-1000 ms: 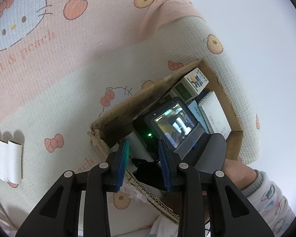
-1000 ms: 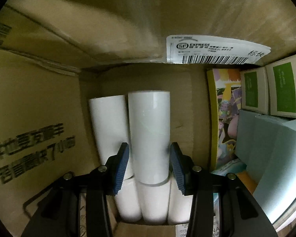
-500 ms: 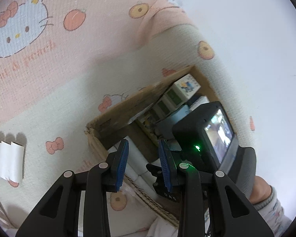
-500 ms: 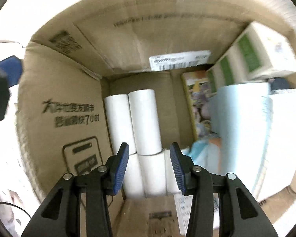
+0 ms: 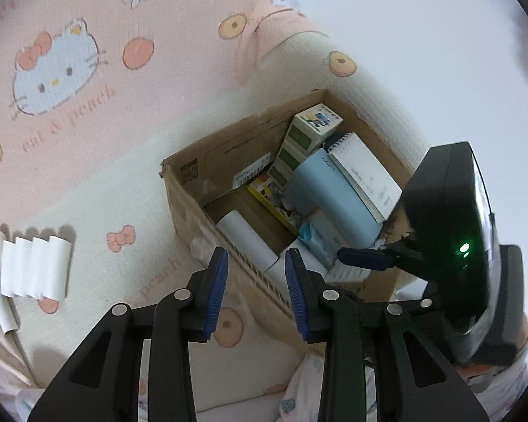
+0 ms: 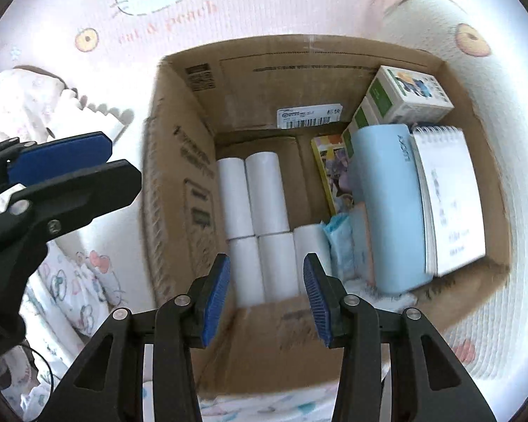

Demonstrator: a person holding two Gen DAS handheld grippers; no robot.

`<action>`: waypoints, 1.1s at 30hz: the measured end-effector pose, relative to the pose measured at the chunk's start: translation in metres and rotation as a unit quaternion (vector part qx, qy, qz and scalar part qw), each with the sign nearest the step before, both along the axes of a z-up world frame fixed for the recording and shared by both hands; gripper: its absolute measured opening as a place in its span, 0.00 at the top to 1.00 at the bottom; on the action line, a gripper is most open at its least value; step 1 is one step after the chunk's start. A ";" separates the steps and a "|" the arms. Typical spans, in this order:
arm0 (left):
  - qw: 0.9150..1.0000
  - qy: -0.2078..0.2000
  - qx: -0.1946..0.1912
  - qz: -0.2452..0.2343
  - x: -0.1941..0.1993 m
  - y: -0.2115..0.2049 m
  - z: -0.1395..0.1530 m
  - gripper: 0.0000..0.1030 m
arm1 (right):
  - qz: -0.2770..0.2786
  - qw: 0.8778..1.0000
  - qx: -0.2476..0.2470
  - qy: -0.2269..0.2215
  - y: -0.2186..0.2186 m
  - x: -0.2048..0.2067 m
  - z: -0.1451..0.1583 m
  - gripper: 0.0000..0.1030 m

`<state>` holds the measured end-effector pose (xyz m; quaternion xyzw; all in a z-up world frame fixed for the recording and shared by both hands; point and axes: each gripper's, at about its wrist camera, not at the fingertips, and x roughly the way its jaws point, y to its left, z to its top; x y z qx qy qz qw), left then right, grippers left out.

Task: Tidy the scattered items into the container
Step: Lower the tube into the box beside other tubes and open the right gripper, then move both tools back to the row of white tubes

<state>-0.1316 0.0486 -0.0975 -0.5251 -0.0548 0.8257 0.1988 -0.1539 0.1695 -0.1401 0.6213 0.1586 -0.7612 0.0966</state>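
The open cardboard box (image 6: 179,183) lies on the pink cartoon mat. Several white paper rolls (image 6: 264,190) lie in its left half. A light blue case (image 6: 387,207), a spiral notebook (image 6: 450,197) and small green-and-white boxes (image 6: 404,95) fill its right half. My right gripper (image 6: 265,288) hangs open above the rolls, holding nothing. My left gripper (image 5: 255,281) hovers over the box's near wall (image 5: 228,246); its jaws are opening with nothing between them. More white rolls (image 5: 35,267) lie loose on the mat at the far left of the left wrist view.
The right gripper's black body (image 5: 447,246) looms over the box's right side in the left wrist view. The left gripper (image 6: 123,163) shows left of the box in the right wrist view. Patterned fabric (image 6: 70,288) lies along the mat's near edge.
My right gripper has risen out of the box, leaving the white roll it framed lying among the others. My left gripper has pulled back and up, so the whole box shows.
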 end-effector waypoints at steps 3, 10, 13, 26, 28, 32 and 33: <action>1.000 0.011 0.008 -0.007 0.019 -0.001 0.005 0.64 | 0.007 1.000 -0.009 0.009 -0.002 0.020 0.013 0.61; 0.999 0.049 0.012 0.006 0.056 -0.004 0.013 0.64 | 0.005 0.999 0.000 0.043 -0.007 0.054 0.036 0.61; 0.997 0.075 0.018 0.022 0.077 -0.013 0.011 0.64 | -0.010 0.998 -0.001 0.055 -0.007 0.065 0.038 0.61; 0.980 0.164 -0.023 0.105 0.132 -0.064 -0.026 0.64 | 0.025 0.990 -0.004 0.142 -0.040 0.120 0.034 0.61; 0.977 0.179 -0.045 0.111 0.138 -0.069 -0.033 0.64 | 0.039 0.985 -0.013 0.166 -0.047 0.126 0.034 0.60; 0.983 0.126 -0.076 0.114 0.131 -0.085 -0.055 0.64 | 0.059 0.981 -0.002 0.185 -0.072 0.131 0.024 0.60; 0.982 0.121 -0.078 0.119 0.132 -0.090 -0.059 0.64 | 0.066 0.981 -0.011 0.182 -0.078 0.131 0.021 0.60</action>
